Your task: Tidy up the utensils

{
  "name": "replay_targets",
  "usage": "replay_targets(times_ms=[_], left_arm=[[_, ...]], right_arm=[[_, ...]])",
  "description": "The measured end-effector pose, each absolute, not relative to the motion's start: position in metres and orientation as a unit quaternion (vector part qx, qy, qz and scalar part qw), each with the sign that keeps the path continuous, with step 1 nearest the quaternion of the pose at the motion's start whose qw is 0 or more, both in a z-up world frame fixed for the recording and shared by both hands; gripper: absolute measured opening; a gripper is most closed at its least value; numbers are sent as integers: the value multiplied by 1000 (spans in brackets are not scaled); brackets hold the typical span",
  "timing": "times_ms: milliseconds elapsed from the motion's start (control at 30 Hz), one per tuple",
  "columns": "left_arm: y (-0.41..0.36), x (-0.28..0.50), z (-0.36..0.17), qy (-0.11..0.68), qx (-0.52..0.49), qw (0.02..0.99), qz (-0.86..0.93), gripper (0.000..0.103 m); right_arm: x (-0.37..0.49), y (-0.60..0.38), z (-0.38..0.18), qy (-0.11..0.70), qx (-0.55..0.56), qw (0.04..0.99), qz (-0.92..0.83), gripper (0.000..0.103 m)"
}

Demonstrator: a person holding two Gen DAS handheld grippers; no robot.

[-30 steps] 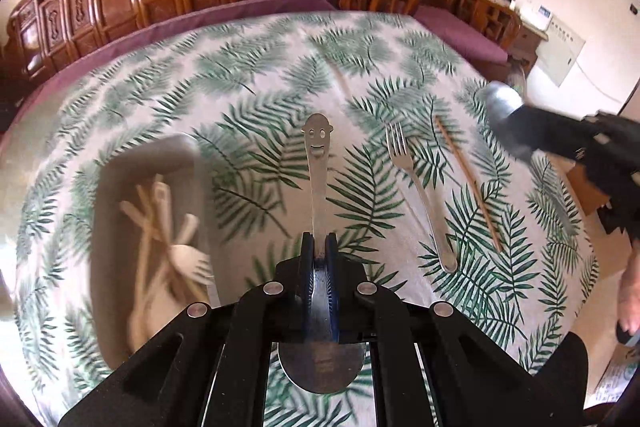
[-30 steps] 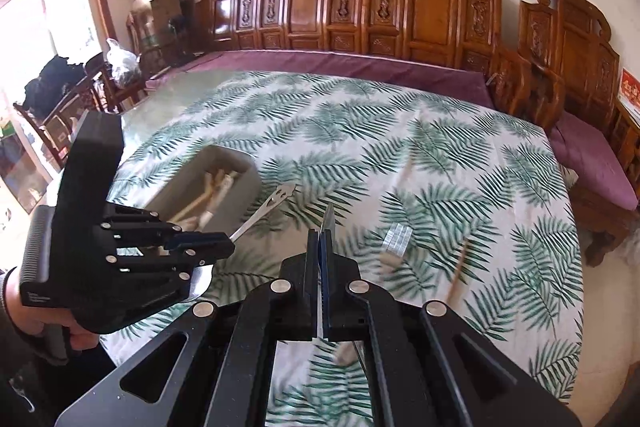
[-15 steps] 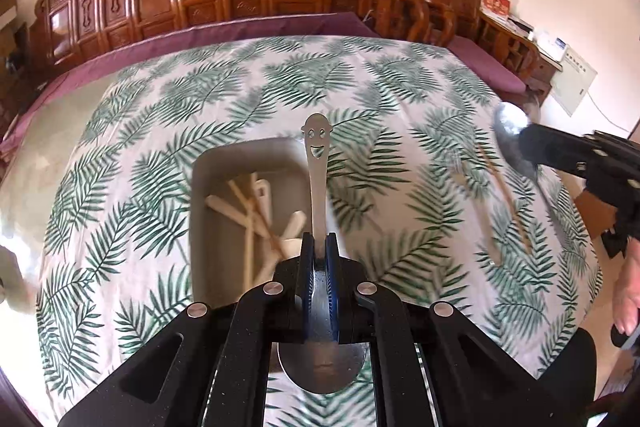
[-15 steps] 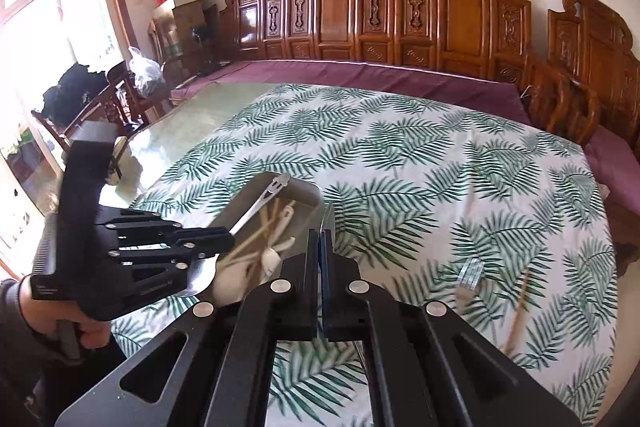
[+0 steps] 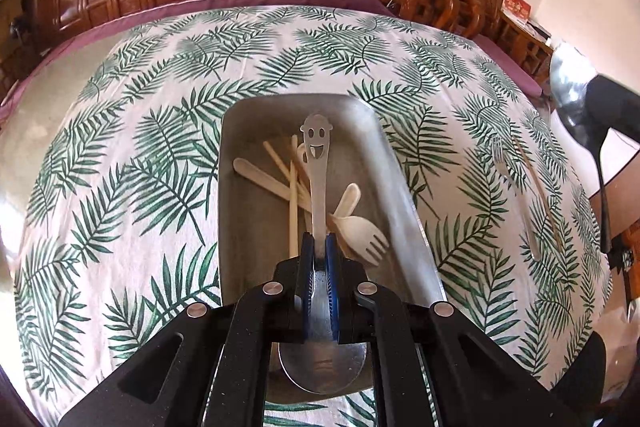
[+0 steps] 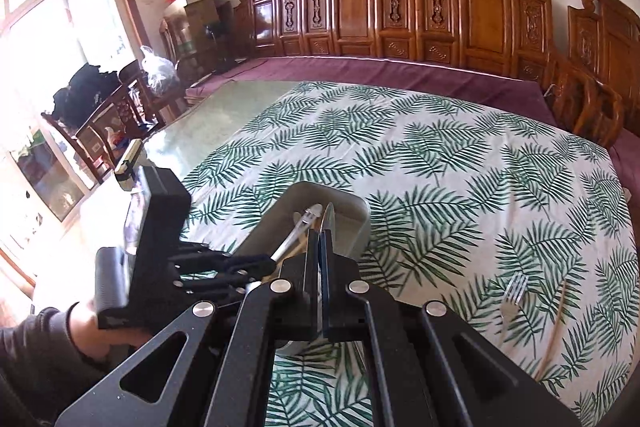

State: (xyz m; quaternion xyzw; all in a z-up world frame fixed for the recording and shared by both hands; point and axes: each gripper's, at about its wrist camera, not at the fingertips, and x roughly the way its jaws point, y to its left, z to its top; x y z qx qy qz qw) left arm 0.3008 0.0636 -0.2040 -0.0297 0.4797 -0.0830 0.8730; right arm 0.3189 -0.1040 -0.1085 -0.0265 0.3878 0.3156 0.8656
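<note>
The left gripper [image 5: 319, 247], clamped on the smiley-handled spoon [image 5: 316, 163], has swung across from bare cloth and now hangs right over the grey tray [image 5: 400, 187] of wooden cutlery, so a drop looks imminent. The right gripper [image 6: 320, 247] is clamped on another spoon [image 5: 568, 87]. A metal fork [image 6: 514, 293] lies off to its right on the tablecloth [image 6: 440, 147].

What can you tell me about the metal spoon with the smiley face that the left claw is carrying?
The metal spoon is shiny steel, with a cut-out smiling face at the handle's end and a round bowl that sits behind the jaws, towards the camera. The left claw is shut on its handle near the bowl, the handle pointing forward. It hangs over the grey tray, above the pale wooden utensils there; contact with them cannot be told.
</note>
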Motion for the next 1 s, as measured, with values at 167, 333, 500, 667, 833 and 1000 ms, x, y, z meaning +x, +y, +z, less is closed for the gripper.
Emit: replay_targets(times_ms=[167, 333, 500, 667, 833, 1000], left_arm=[[71, 300, -211, 484, -42, 870, -84, 7], [86, 293, -195, 465, -71, 878, -88, 20], [104, 287, -174, 433, -64, 897, -66, 36], [120, 290, -171, 427, -48, 903, -31, 44], [138, 292, -167, 423, -53, 905, -14, 52], [152, 291, -163, 413, -53, 909, 1, 64]], right_arm=[[318, -90, -113, 392, -31, 862, 320, 2], [316, -81, -115, 393, -29, 860, 325, 2], [314, -68, -114, 393, -16, 855, 339, 2], [314, -54, -115, 397, -2, 847, 354, 2], [321, -42, -113, 399, 33, 838, 371, 2], [336, -36, -118, 407, 86, 827, 379, 2]])
